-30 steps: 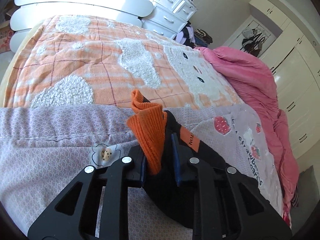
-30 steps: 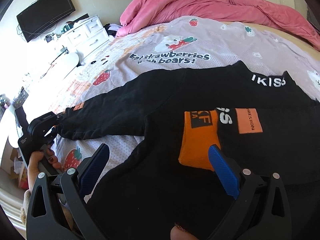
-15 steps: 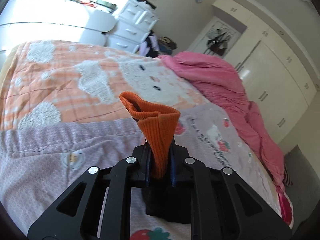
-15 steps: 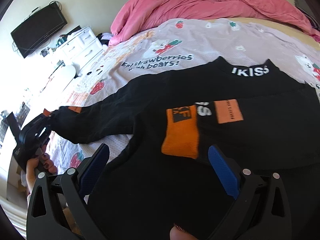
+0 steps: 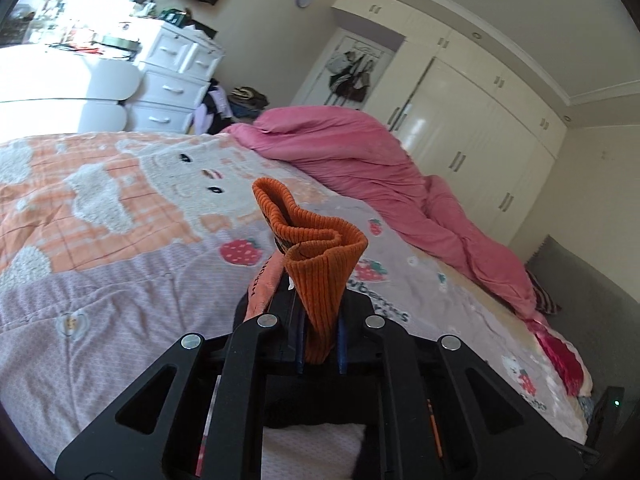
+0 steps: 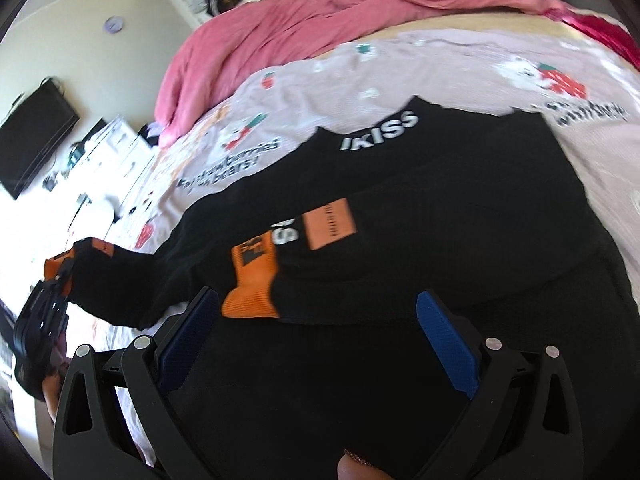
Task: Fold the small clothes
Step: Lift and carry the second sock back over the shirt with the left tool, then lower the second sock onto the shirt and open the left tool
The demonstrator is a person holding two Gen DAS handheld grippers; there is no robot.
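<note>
Now my left gripper (image 5: 318, 344) is clamped on the orange cuff (image 5: 316, 256) of the black sweater (image 6: 440, 208). My right gripper (image 6: 316, 336) hovers over the sweater with its jaws wide apart, holding nothing.

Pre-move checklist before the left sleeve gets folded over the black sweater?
1. Left gripper clamped on the orange cuff: ok, cuff pinched between the pads.
2. Cuff seated deep in the jaws: ok, it stands well past the pads.
3. Right gripper free: ok, jaws wide, nothing between them.
4. Other orange cuff already folded onto the sweater: ok.
5. Sweater body flat on the bedspread: cannot tell, picture blurred.
</note>
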